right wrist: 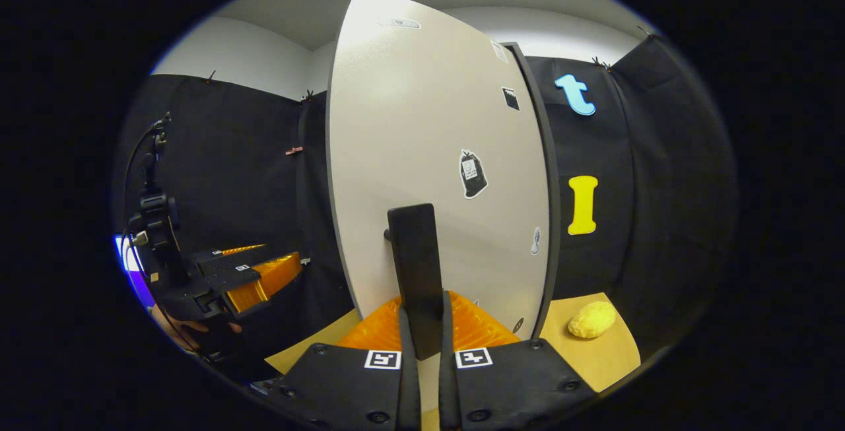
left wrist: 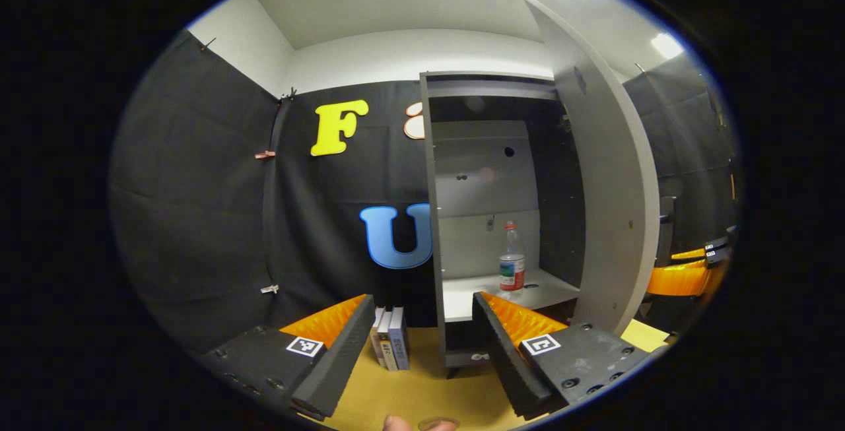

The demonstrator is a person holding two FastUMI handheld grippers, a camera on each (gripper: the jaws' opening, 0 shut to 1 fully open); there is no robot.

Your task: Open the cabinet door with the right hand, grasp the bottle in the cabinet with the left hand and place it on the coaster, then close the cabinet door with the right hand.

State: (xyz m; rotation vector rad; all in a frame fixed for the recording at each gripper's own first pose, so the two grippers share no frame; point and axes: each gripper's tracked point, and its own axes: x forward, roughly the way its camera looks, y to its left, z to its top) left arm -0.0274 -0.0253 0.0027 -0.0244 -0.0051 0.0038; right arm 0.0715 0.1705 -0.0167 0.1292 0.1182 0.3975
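Bottle (left wrist: 511, 258): one, upright on cabinet (left wrist: 492, 220) shelf, ahead between left gripper's (left wrist: 422, 352) wide-apart jaws; label unreadable. Books (left wrist: 391, 337): three. Right gripper (right wrist: 422, 345): jaws clamped on door handle (right wrist: 416, 272). Door (right wrist: 436, 160): open, several stickers.

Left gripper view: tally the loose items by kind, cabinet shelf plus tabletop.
Bottle, upright on the cabinet shelf: 1
Books, standing on the tabletop left of the cabinet: 3
Total: 4
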